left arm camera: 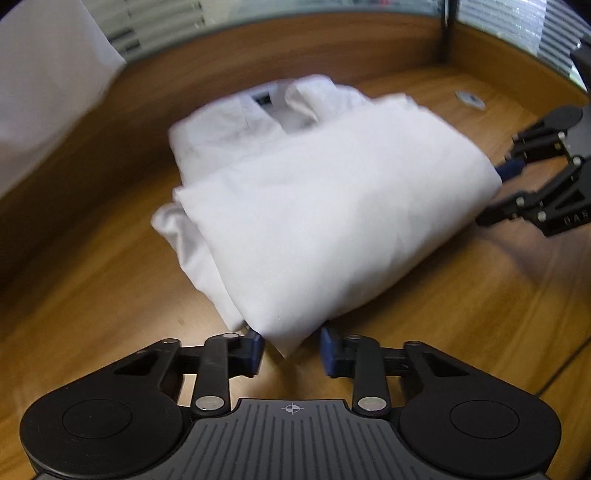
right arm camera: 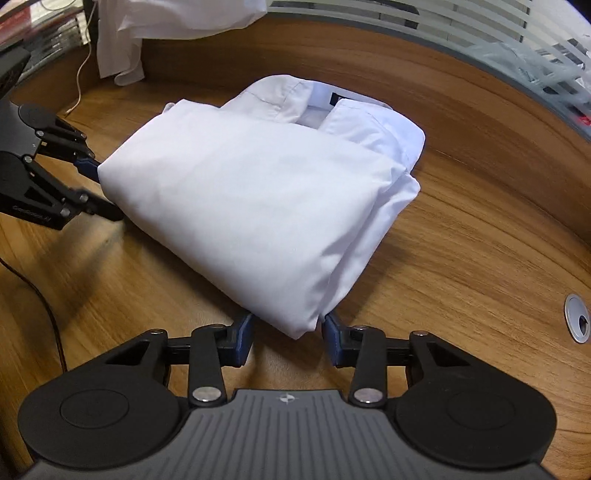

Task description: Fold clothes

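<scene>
A folded white shirt (left arm camera: 314, 206) (right arm camera: 258, 206) lies on the wooden desk (left arm camera: 461, 314), collar at the far end. One near corner sits between the blue pads (left arm camera: 255, 347) of my left gripper (left arm camera: 291, 345), and the cloth fills the gap and meets both pads. The other near corner lies between the jaws of my right gripper (right arm camera: 288, 334), whose pads (right arm camera: 332, 336) stand just beside the cloth without squeezing it. Each gripper also shows from the side in the other's view: the right gripper (left arm camera: 495, 195) and the left gripper (right arm camera: 99, 188), both at the shirt's edge.
More white cloth (right arm camera: 155, 26) hangs at the back edge of the desk, with a thin cable (right arm camera: 79, 74) beside it. A round metal cable grommet (right arm camera: 578, 317) sits in the desk to the right of the shirt. A dark cord (right arm camera: 40, 295) crosses the near left.
</scene>
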`<state>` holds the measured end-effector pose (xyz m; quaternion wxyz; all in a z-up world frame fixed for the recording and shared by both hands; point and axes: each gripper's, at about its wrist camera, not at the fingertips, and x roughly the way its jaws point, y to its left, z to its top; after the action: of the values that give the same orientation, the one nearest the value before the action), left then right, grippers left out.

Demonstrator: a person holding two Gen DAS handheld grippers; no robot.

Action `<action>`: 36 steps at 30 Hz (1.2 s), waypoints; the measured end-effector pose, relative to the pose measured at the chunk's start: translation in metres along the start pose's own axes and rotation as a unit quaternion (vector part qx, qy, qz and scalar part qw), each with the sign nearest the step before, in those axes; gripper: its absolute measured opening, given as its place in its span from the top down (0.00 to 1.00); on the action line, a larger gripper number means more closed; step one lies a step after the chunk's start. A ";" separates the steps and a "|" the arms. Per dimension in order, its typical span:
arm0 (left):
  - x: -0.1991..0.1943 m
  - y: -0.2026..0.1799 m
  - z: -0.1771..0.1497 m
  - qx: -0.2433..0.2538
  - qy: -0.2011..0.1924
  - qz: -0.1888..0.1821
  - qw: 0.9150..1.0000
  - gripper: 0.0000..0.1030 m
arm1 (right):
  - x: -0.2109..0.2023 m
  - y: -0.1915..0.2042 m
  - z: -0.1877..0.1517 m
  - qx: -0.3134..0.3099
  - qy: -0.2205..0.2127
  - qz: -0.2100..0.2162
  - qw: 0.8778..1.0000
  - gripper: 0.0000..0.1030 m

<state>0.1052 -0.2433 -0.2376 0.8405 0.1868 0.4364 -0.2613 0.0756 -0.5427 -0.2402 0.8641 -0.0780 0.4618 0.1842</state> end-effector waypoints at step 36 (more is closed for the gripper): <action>0.050 0.109 0.151 -0.230 -0.147 0.063 0.960 0.52 | 0.049 -0.122 0.182 0.116 -0.145 -0.075 0.980 0.54</action>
<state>0.2912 -0.2524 -0.1863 0.9304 -0.0248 0.3437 -0.1249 0.2884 -0.5871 -0.1829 0.9363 0.0161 0.3432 0.0736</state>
